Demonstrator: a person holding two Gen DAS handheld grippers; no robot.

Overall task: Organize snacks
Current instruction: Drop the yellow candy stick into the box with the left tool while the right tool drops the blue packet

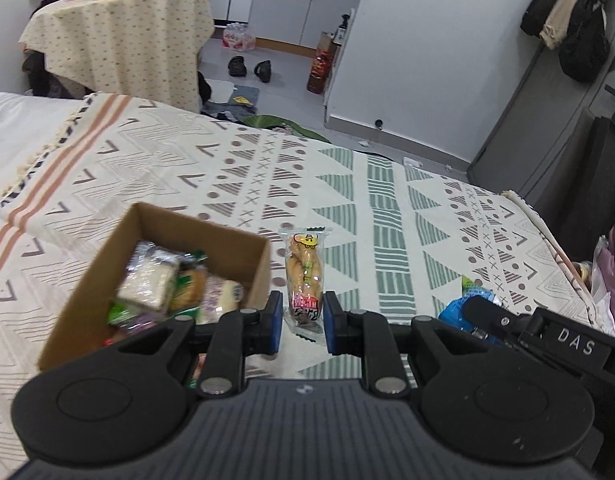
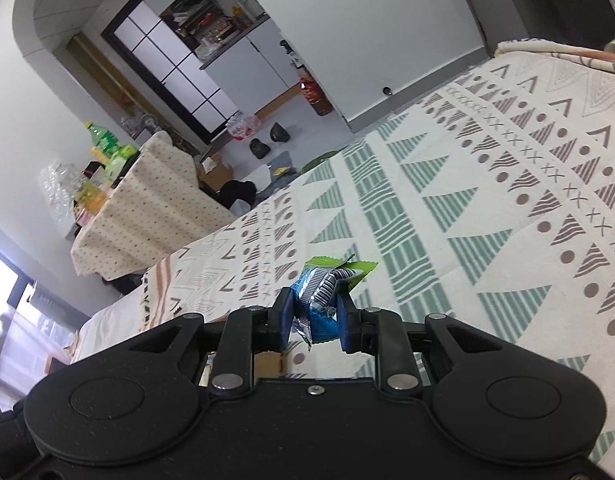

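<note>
Cardboard box (image 1: 243,276) sits on the patterned blanket (image 1: 387,216), open-topped, its near right corner just beside the left gripper's (image 1: 302,322) left finger. Blanket beyond the box is bare up to its far edge, where the floor begins; to the right it runs clear to its hem. Count: one box holding several wrapped snacks (exact number unreadable, blurred); one clear snack packet (image 1: 305,276) lying flat on the blanket outside the box; one blue-and-green snack packet (image 2: 325,294) in the right gripper (image 2: 313,324). Left gripper: fingers apart, straddling the near end of the clear packet, pads on either side; contact cannot be confirmed. Right gripper: clamped on the blue-and-green packet, held above the blanket, wrapper crumpled between the pads.
</note>
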